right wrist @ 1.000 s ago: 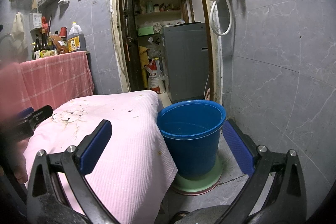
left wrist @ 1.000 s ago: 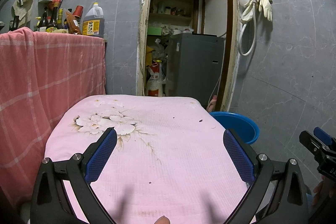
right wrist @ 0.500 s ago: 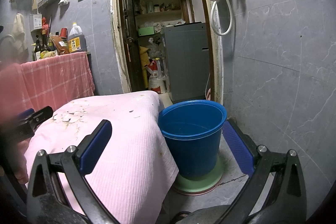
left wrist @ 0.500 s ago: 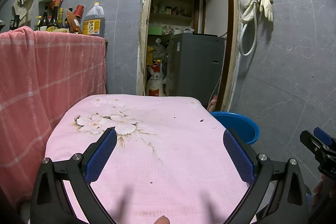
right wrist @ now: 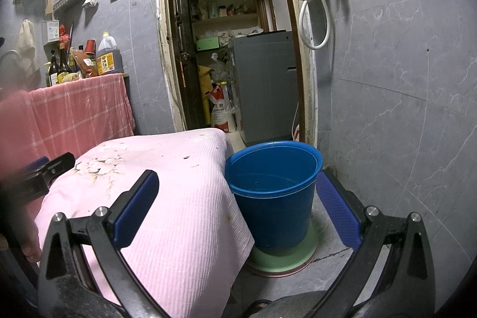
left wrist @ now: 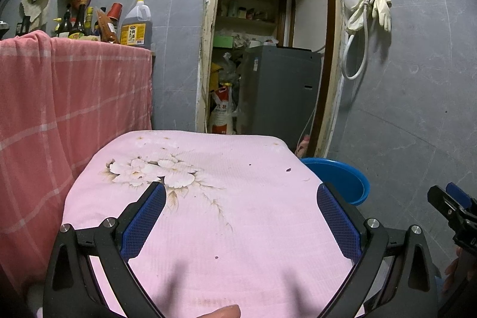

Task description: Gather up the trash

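the left gripper (left wrist: 240, 216) hangs over the near part of a pink cloth (left wrist: 253, 213), its blue-padded jaws spread wide with nothing between them. the right gripper (right wrist: 238, 198) is likewise wide apart and empty, one finger over the cloth's right edge, the other on the far side of a blue bucket (right wrist: 274, 195) as the camera sees it. the bucket stands on a green base (right wrist: 283, 258) on the floor, just right of the cloth, near the doorway. small dark scraps (left wrist: 288, 169) lie on the far right part of the cloth, close to the bucket side; another speck (left wrist: 216, 257) sits nearer, between the left gripper's fingers. what the scraps are is too small to tell. a printed flower (left wrist: 149, 172) marks the cloth's far left.
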Demonstrator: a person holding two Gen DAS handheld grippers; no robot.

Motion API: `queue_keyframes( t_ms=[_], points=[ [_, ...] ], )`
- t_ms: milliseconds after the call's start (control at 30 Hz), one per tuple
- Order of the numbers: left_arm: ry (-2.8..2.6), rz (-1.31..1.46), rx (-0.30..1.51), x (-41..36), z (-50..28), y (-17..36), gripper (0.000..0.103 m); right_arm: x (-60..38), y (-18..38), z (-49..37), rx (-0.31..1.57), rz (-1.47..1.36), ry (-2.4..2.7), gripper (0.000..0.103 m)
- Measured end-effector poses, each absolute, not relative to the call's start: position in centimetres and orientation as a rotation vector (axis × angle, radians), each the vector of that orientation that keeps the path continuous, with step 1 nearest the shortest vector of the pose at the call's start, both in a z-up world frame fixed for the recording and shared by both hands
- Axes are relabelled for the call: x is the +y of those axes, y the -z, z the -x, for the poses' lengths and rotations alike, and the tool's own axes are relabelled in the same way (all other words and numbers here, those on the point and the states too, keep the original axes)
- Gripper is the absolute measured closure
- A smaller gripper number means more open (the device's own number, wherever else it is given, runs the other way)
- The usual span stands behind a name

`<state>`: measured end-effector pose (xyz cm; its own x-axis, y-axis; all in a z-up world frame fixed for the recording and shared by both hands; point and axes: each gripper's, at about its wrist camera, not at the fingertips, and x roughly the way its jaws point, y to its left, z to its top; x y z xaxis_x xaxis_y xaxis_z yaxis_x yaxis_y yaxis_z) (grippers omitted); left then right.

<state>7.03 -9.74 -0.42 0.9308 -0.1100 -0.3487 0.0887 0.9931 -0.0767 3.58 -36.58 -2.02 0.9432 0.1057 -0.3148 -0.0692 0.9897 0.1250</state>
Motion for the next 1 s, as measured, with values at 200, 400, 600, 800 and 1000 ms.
queue_keyframes(
  t_ms=[200,400,600,800,1000],
  points=[
    [0.099,0.060,0.367,-10.2,-7.0,0.5,0.004,-36.5,2.0,-3.5,0.326,-0.113,-0.088,0.000],
    [0.099,0.055,0.365,-10.5,-6.9,0.5,0.004,-36.4,2.0,-3.5,0.327,-0.113,-0.088,0.000],
    [0.099,0.056,0.367,-10.5,-6.9,0.6,0.004,-36.3,2.0,-3.5,0.328,-0.114,-0.087,0.000],
    [0.097,0.053,0.369,-10.8,-7.0,0.6,0.004,-36.3,2.0,-3.5,0.328,-0.114,-0.087,0.000],
    [0.098,0.053,0.368,-10.7,-7.0,0.6,0.004,-36.3,2.0,-3.5,0.329,-0.114,-0.088,0.000]
  ],
)
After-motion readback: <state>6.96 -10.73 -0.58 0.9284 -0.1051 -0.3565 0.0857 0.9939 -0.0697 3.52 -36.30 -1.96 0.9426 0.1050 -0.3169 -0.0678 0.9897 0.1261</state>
